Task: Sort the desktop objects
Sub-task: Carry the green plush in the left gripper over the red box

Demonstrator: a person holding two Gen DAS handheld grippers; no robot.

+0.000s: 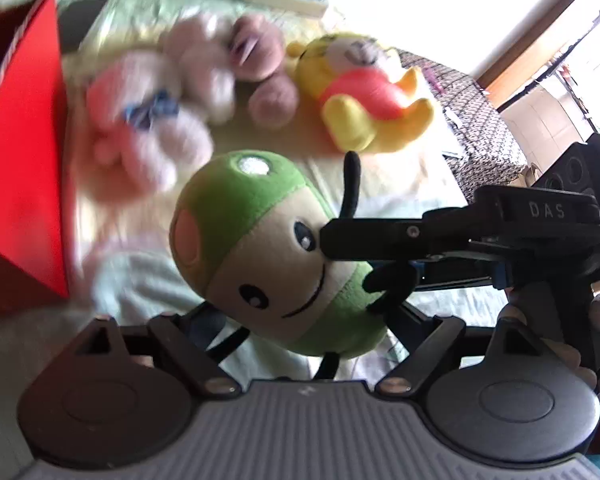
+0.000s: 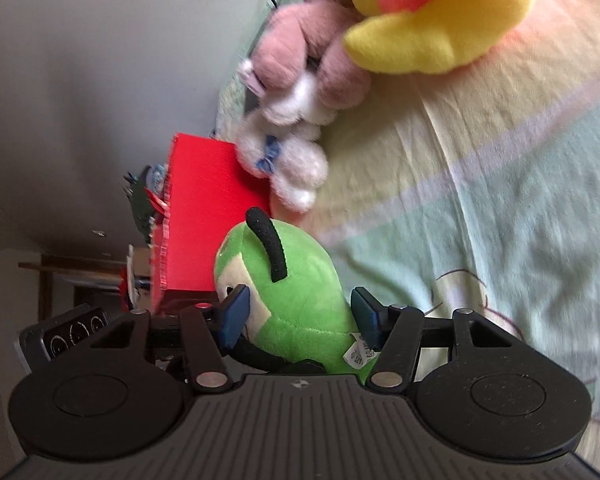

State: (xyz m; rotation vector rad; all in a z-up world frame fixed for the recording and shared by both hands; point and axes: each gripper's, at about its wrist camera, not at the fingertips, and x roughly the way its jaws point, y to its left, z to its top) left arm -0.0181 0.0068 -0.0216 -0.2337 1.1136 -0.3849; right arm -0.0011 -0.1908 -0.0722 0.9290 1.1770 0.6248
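Note:
A green and cream plush toy with black antennae (image 1: 260,248) hangs above the bed, also in the right wrist view (image 2: 296,300). My right gripper (image 2: 300,316) is shut on it, blue pads pressed to both sides; it reaches in from the right in the left wrist view (image 1: 364,240). My left gripper (image 1: 300,332) sits just below the toy; its fingertips are hidden behind it, so its state is unclear. A red box (image 1: 24,152) stands at the left, also in the right wrist view (image 2: 208,216).
On the pastel bedsheet (image 2: 500,200) lie a yellow and red plush (image 1: 364,92), a mauve plush (image 1: 256,64) and a white and pink plush (image 1: 148,120). A power strip (image 1: 280,0) with cables lies at the far edge. A patterned cloth (image 1: 476,120) lies at right.

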